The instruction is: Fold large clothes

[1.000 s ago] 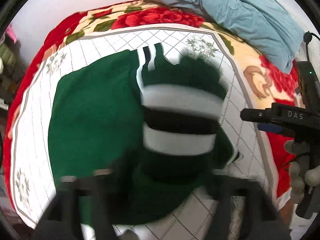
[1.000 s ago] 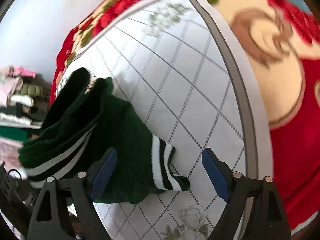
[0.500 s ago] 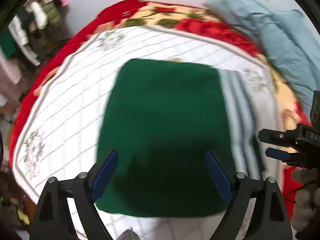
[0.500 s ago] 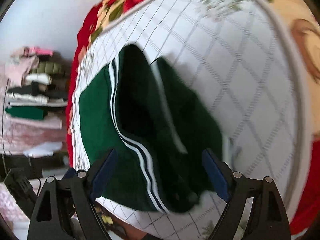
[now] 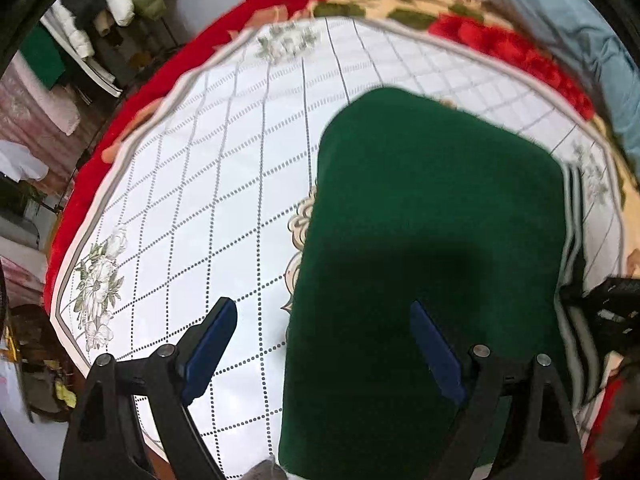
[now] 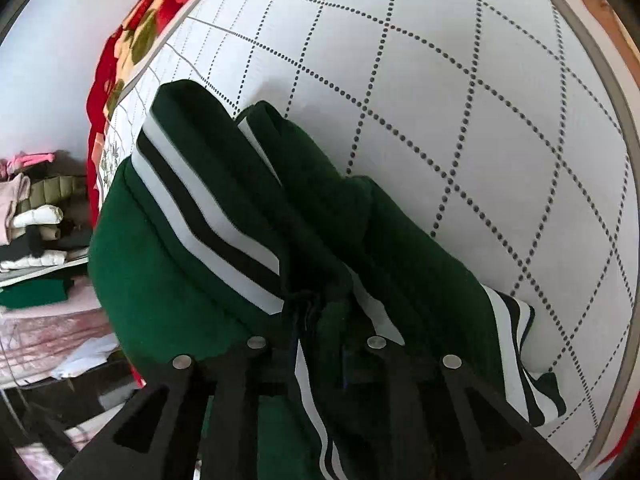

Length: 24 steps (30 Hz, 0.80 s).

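Right gripper [image 6: 320, 344] clamps green sweater [image 6: 168, 280] striped layers, pinning the fold | left gripper [image 5: 324, 344] hovers, jaws apart | bed's near edge.

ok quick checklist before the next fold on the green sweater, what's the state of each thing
1. Right gripper shut on the green sweater: ok, jaws closed on bunched fabric.
2. Left gripper free: ok, jaws wide open, holding nothing.
3. Sweater body flat on the white quilted bedspread: ok in the left wrist view.
4. Striped sleeve tucked neatly: not ok, it lies bunched.
5. Grip catches one layer only: cannot tell.
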Each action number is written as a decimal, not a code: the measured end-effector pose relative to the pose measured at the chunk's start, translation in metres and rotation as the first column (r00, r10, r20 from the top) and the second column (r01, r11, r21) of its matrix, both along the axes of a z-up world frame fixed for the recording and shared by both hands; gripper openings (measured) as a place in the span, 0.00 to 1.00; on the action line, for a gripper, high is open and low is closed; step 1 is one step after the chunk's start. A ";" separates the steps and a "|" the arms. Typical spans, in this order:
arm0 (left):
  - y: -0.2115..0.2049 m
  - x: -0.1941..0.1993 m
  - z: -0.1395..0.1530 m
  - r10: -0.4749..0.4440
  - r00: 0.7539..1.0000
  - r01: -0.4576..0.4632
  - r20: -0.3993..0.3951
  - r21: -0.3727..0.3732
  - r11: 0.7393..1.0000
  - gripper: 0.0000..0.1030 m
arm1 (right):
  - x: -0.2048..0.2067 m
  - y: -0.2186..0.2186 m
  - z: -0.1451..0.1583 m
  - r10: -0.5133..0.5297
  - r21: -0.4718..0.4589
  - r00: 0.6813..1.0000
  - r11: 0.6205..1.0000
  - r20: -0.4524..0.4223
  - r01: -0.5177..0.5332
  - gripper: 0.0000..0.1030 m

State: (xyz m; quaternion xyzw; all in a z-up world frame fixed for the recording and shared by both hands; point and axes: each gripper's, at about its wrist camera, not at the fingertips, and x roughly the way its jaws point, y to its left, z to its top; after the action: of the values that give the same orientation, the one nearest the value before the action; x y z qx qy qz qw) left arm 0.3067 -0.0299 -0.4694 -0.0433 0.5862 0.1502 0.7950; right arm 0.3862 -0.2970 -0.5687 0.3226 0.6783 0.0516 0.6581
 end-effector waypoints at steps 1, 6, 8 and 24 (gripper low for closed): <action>0.000 0.003 -0.003 -0.001 1.000 0.001 -0.018 -0.003 1.000 0.85 | 0.003 0.003 0.009 0.028 -0.012 1.000 1.000 0.011 -0.028 0.16; -0.004 0.015 0.006 -0.012 1.000 0.012 0.004 -0.028 1.000 0.85 | -0.005 0.013 0.059 0.089 -0.085 0.988 0.993 0.123 -0.079 0.27; -0.008 0.023 0.009 -0.012 1.000 0.012 0.014 -0.032 0.999 0.85 | -0.004 0.017 0.069 0.093 -0.085 0.984 0.993 0.154 -0.080 0.48; -0.006 0.065 -0.032 -0.012 0.999 0.009 -0.047 -0.058 0.998 0.93 | 0.042 0.036 0.025 0.116 -0.144 0.989 0.984 0.095 -0.101 0.13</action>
State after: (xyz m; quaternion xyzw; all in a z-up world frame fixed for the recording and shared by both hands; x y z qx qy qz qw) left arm 0.3720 -0.0363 -0.5011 -0.0595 0.6092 0.1302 0.7800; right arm 0.4283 -0.2611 -0.5442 0.2354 0.6621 0.0565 0.7092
